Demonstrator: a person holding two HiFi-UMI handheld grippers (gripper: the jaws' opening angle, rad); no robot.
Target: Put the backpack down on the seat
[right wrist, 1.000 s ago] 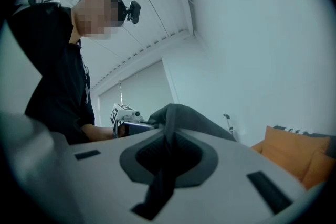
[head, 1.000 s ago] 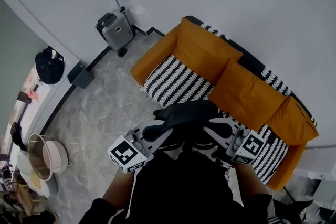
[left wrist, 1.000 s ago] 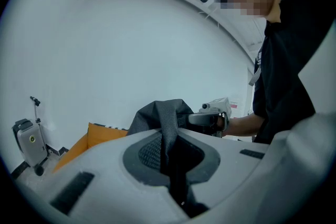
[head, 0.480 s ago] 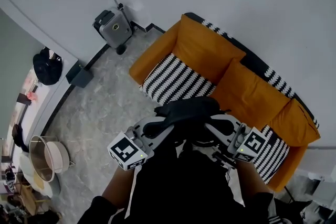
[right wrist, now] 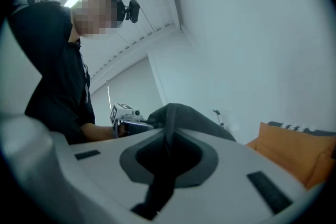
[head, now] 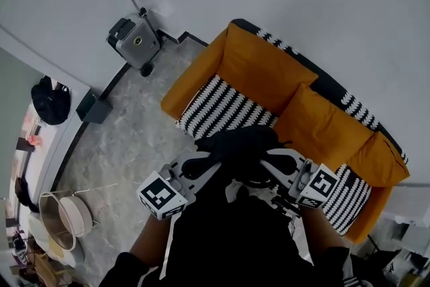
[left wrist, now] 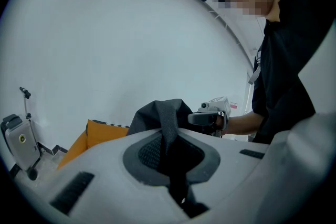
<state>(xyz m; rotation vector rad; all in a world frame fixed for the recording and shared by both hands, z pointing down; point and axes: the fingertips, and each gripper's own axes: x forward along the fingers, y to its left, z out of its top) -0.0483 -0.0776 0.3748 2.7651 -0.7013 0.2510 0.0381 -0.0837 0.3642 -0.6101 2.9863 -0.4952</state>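
Note:
A black backpack [head: 238,148] hangs in front of the person, above the front edge of the sofa's black-and-white striped seat [head: 222,107]. My left gripper [head: 198,168] and my right gripper [head: 272,166] hold it from either side. In the left gripper view the left gripper [left wrist: 170,157] is shut on a black backpack strap [left wrist: 168,118], with the right gripper [left wrist: 210,115] beyond. In the right gripper view the right gripper [right wrist: 167,160] is shut on dark backpack fabric [right wrist: 178,113]. The bag's lower part is hidden by the person's body.
The orange sofa [head: 269,70] with orange cushions stands against the white wall. A grey ride-on suitcase [head: 134,42] stands at the wall to the left. A dark box [head: 93,107], a black bag [head: 48,101] on a counter and a pale basket [head: 64,215] lie further left.
Both grippers have carried the backpack closer to the sofa and a little lower. The grip on the bag looks the same.

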